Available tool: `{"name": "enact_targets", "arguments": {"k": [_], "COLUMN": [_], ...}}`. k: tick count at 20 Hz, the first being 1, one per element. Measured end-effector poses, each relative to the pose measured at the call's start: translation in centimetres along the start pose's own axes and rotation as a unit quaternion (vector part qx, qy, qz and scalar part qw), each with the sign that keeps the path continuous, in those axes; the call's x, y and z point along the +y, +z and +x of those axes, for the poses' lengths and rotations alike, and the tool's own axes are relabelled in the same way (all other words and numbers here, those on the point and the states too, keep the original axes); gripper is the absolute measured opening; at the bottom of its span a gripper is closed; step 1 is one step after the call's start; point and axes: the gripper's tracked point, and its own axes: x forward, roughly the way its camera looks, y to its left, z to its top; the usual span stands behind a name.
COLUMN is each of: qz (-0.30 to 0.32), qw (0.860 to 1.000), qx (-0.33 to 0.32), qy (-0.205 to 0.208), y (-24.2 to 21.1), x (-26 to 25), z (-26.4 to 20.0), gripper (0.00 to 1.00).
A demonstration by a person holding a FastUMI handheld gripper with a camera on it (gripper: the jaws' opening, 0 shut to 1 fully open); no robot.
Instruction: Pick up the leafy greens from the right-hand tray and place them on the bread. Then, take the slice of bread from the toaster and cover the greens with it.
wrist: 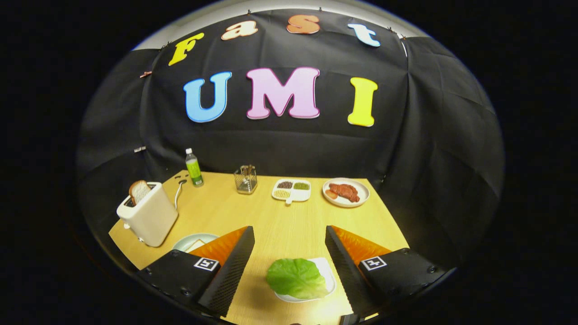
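Both fingers of the tongs (pixel 289 253) spread wide, flanking leafy greens (pixel 295 277); toaster (pixel 148 216) left.

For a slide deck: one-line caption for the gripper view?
Open gripper above the leafy greens on their tray; bread slice waits in the toaster.

You face a pale wooden bench (pixel 289 216) lit warmly from above, with creased black cloth (pixel 429 135) hung as walls behind and to both sides
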Motion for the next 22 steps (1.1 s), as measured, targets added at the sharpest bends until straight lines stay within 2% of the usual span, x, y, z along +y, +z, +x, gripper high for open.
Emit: {"name": "enact_targets", "arguments": {"k": [8,14,22], "qz": [0.004,0.003,-0.051], "qw": [0.992,0.979,0.967], "qx": [0.124,0.202,0.244], "qy": [0.019,0.039,0.052], "y": [-8.9,-14.7,-18.5], "x": [-2.1,-2.7,-3.3], "z": [3.7,5.7,7.1], "gripper": [0.98,0.98,0.98]}}
